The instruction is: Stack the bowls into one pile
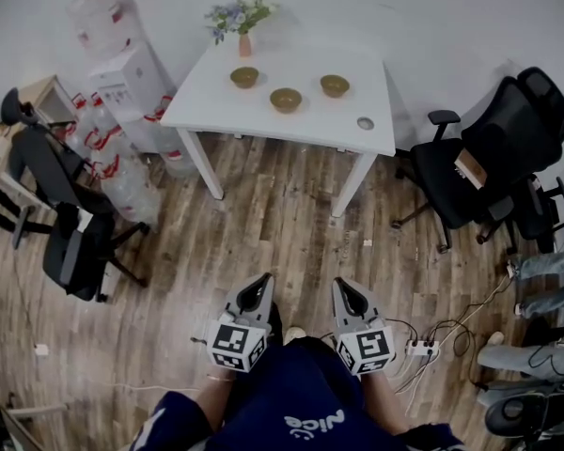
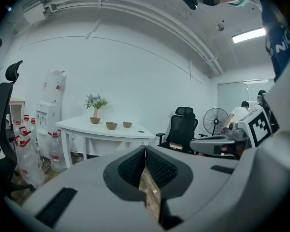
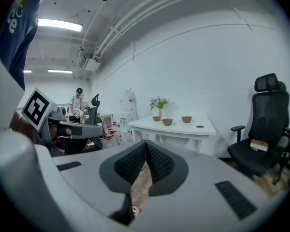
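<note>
The brown wood-plank floor (image 1: 282, 214) spread out from the white rectangular table (image 1: 216, 101), which stood against the pale wall. To the right of the table stood a black high-backed office chair (image 1: 493, 153). To the left of the table stood a second black chair (image 1: 70, 233), and closer in on that side a white boxy water dispenser (image 1: 127, 83) and a cluster of clear plastic water jugs with red labels (image 1: 122, 181).

Well short of the table, over the floor and close to the person's body, the grey left gripper (image 1: 265, 280) and the grey right gripper (image 1: 341, 285) were held side by side, both aimed toward the table. Each had its ribbed black pads pressed together with nothing between them.

On the table's back edge stood a small orange vase of pale flowers (image 1: 243, 36). The three round brown bowls sat apart on the tabletop in a loose row: the left bowl (image 1: 244, 76) just in front of the vase, the middle bowl (image 1: 285, 99) nearer the table's front edge, and the right bowl (image 1: 335, 85) beyond it. None was stacked. A small dark round disc (image 1: 366, 122) lay near the table's front right corner.
</note>
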